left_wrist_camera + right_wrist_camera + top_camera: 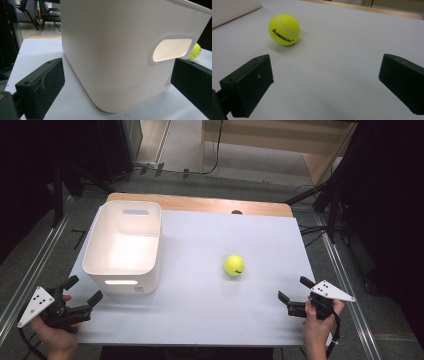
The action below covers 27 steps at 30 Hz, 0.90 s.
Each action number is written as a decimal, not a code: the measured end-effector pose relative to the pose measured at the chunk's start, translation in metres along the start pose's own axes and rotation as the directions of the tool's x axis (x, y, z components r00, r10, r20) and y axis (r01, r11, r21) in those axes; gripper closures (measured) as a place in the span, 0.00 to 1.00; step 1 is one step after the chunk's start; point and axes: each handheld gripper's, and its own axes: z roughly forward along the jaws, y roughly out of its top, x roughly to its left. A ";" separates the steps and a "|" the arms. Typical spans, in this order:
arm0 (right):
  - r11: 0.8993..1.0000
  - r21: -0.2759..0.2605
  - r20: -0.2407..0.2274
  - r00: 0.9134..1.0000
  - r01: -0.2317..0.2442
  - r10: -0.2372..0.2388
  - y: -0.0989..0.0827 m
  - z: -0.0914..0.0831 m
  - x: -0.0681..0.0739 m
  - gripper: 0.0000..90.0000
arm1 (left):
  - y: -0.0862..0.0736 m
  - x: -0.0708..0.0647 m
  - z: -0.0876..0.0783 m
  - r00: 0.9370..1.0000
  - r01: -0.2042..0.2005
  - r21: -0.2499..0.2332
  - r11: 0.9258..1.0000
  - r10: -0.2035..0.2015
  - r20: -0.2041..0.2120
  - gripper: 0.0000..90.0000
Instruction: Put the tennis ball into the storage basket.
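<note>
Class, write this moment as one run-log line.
left claw: open, beside white bin | right claw: open, facing tennis ball | ball: on table, outside bin

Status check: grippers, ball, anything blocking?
Left gripper open, empty, by the bin. Right gripper open, empty, short of the ball. Ball on table, path clear.

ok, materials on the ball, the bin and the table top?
Tennis ball: yellow felt, fuzzy matte nap, white seam, printed black lettering. White bin: looks like moulded plastic, smooth with a slight sheen, rounded corners, cut-out handle glowing translucent. Table top: smooth matte white sheet, probably laminate or plastic, over a wooden board showing at the far edge.
</note>
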 end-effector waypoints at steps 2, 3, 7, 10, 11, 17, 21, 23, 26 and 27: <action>1.000 0.009 0.003 1.000 0.002 -0.002 0.003 0.001 0.001 0.00 | 0.000 0.000 0.000 1.000 0.002 0.000 1.000 -0.002 0.001 0.00; 1.000 0.009 0.003 1.000 0.002 -0.002 0.003 0.001 0.001 0.00 | 0.000 0.000 0.000 1.000 0.002 0.000 1.000 -0.002 0.001 0.00; 1.000 0.022 -0.004 1.000 0.009 -0.009 0.011 0.005 0.002 0.00 | 0.000 0.000 0.000 1.000 0.003 0.002 1.000 -0.003 0.002 0.00; 0.998 0.045 -0.014 0.999 0.035 -0.034 0.020 0.010 0.003 0.00 | 0.000 0.000 0.001 1.000 0.002 0.004 1.000 -0.003 0.002 0.00; 0.998 0.045 -0.014 0.999 0.040 -0.040 0.021 0.011 0.004 0.00 | 0.000 0.000 0.001 1.000 0.002 0.005 1.000 -0.002 0.003 0.00; 0.996 0.073 -0.031 0.998 0.051 -0.049 0.030 0.021 0.005 0.00 | 0.000 0.000 0.001 1.000 0.004 0.004 1.000 -0.004 0.001 0.00; 0.994 0.091 -0.041 0.998 0.060 -0.057 0.035 0.027 0.006 0.00 | 0.000 0.000 0.001 1.000 0.001 0.007 1.000 -0.001 -0.002 0.00; 0.994 0.093 -0.043 0.997 0.061 -0.057 0.035 0.028 0.006 0.00 | 0.000 0.000 0.001 1.000 0.001 0.006 1.000 -0.001 -0.001 0.00; 0.992 0.105 -0.049 0.997 0.065 -0.061 0.037 0.032 0.007 0.00 | 0.000 0.000 0.001 1.000 0.000 0.007 1.000 0.000 0.000 0.00; 0.992 0.109 -0.049 0.997 0.064 -0.059 0.037 0.033 0.007 0.00 | 0.000 0.000 0.001 1.000 0.000 0.007 1.000 0.000 0.000 0.00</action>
